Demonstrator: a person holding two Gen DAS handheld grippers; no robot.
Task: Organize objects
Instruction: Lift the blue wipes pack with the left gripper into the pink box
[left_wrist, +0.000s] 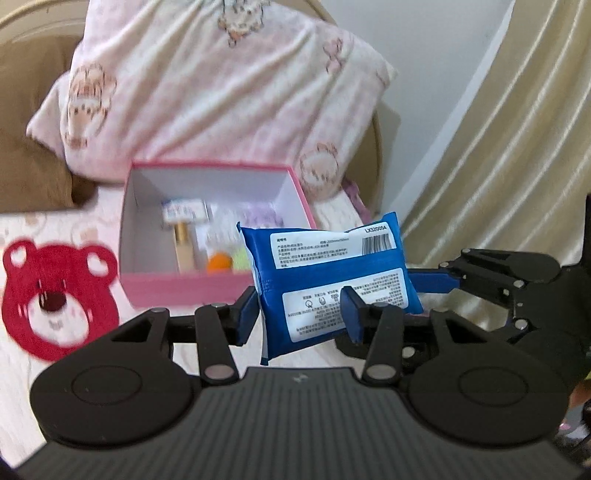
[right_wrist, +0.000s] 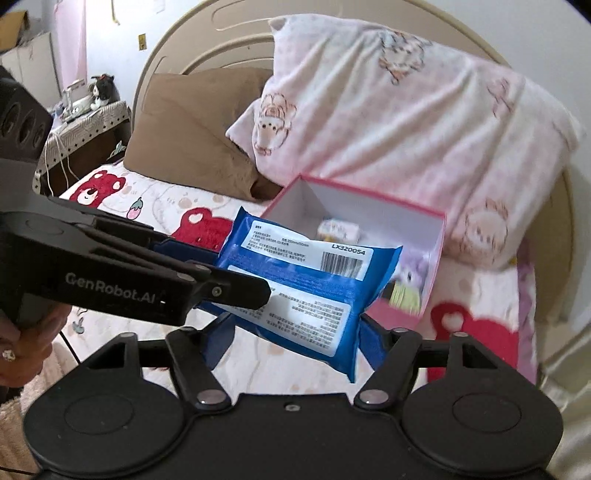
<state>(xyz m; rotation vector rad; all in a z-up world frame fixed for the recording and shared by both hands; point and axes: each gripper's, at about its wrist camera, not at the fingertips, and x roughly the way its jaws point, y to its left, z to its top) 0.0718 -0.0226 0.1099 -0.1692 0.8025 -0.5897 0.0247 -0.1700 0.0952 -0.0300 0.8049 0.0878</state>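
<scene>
A blue wipes pack (left_wrist: 332, 280) with white labels hangs in the air above the bed, just in front of an open pink box (left_wrist: 218, 284). My left gripper (left_wrist: 299, 310) is shut on the pack's lower part. My right gripper (right_wrist: 295, 332) grips the same pack (right_wrist: 310, 288) from below, its blue fingers on either side of it. The right gripper also shows at the right of the left wrist view (left_wrist: 436, 280). The box (right_wrist: 439, 251) holds several small items, among them a tube, an orange ball and a green one.
The bed sheet (left_wrist: 55, 288) has red bear prints. A pink pillow (right_wrist: 388, 122) and a brown pillow (right_wrist: 192, 133) lean on the headboard behind the box. A cream curtain (left_wrist: 509, 155) hangs at the right. A side table (right_wrist: 85, 122) stands beyond the bed.
</scene>
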